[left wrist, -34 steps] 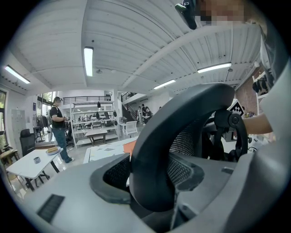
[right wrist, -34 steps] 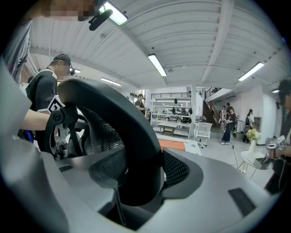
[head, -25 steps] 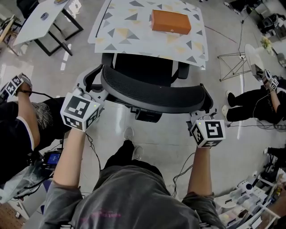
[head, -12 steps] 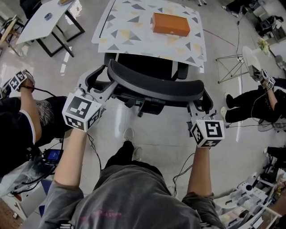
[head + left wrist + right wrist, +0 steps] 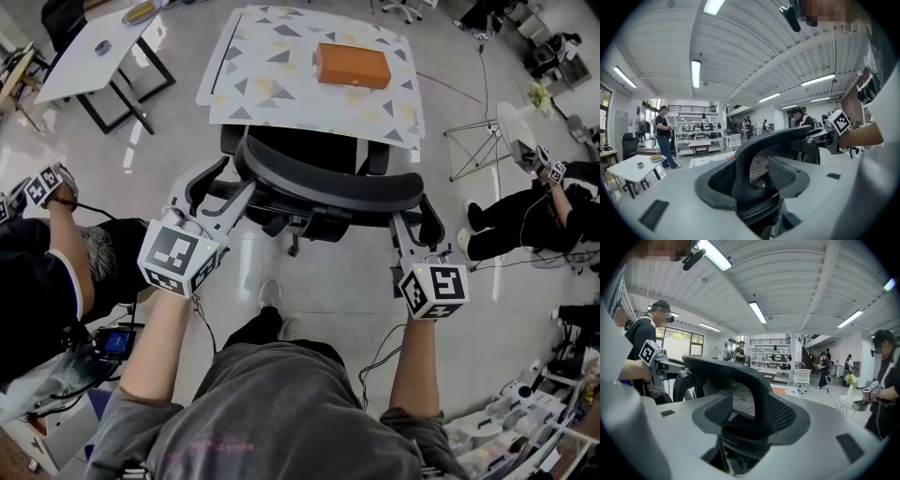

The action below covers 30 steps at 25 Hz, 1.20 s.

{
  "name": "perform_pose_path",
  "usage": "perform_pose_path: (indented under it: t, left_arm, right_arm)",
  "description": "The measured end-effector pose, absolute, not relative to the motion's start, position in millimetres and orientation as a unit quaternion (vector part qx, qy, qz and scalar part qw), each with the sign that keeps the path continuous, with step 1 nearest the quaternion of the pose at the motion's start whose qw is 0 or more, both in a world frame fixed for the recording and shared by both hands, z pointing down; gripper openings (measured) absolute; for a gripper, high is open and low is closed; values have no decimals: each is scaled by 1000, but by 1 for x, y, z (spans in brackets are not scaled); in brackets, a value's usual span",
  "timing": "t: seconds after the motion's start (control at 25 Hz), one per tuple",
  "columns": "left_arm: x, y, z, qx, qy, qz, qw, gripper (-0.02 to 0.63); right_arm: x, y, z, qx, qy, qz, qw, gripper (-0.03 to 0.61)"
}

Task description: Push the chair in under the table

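A black mesh office chair stands in front of the table with the triangle-patterned top, its seat partly under the near edge. An orange box lies on that table. My left gripper holds the left end of the backrest; its jaws are closing with the rim between them. My right gripper is shut on the right end of the backrest. In both gripper views the rim fills the gap between the jaws.
A white table on black legs stands at the far left. One person sits close on the left, another on the right near a wire stand. Cables trail over the floor by my feet.
The chair has rolled away from me towards the table, its seat further under the top. Both grippers went forward with the backrest.
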State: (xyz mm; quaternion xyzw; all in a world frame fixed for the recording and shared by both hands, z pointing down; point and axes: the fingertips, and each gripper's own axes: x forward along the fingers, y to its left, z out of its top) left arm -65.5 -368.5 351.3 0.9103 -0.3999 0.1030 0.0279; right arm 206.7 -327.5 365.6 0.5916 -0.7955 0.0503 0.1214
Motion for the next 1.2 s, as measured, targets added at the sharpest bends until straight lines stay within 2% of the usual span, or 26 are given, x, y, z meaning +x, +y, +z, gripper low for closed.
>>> perform_pose_path:
  t: [0.8, 1.2]
  left_arm:
    - [-67, -349, 334, 911, -403, 86, 25, 149]
    - [-54, -327, 315, 903, -424, 74, 13, 84]
  right_arm:
    - [197, -301, 345, 589, -803, 57, 77, 223]
    - [191, -283, 330, 557, -827, 54, 55, 204]
